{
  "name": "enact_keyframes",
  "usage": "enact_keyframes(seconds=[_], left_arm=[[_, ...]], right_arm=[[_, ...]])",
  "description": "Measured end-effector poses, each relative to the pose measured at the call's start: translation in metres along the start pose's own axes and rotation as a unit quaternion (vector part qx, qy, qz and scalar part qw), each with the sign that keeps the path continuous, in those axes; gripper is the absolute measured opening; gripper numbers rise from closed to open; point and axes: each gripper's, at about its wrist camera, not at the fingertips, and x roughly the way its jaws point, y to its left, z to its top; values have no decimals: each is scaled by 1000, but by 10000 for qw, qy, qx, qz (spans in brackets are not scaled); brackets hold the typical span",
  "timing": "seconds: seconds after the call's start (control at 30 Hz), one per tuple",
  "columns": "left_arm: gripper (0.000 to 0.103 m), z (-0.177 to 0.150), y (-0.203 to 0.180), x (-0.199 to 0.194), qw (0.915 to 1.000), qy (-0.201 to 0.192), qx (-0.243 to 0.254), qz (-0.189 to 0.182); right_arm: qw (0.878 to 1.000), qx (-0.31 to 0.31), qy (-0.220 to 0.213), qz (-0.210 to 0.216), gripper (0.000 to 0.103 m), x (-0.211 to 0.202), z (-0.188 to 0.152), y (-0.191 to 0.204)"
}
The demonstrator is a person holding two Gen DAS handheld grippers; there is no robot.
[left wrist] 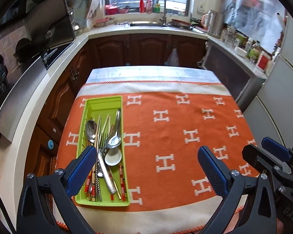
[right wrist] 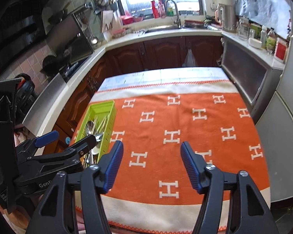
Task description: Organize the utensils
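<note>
With every spoon, fork and chopstick lying in the green tray point(left wrist: 102, 105) at the left of the orange cloth point(left wrist: 185, 120), both the left gripper point(left wrist: 146, 167) and right gripper point(right wrist: 152, 167) hang released and empty, best lifted straight clear.

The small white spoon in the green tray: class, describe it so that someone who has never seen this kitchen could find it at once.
Start at the orange cloth with white H marks that covers the table. At its left edge lies a long green tray full of utensils. Toward the tray's near half lies the small white spoon, with a round ceramic-looking bowl, the only white piece among shiny metal spoons and red-banded chopsticks.
</note>
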Motion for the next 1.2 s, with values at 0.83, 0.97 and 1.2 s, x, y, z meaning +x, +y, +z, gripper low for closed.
enact_keyframes(seconds=[0.83,0.97,1.2], left_arm=[[102,-7,-8,-6,9994,-67,13,341],[102,-6,-7,-6,9993,-76,15,359],[102,-6,-8,-6,9993,-86,20,366]], right_arm=[[9995,143,-130,-239,71,-19,-6,-7],[9995,156,-134,-223,71,-17,-6,-7],[9995,145,-138,-232,71,-17,-5,-8]])
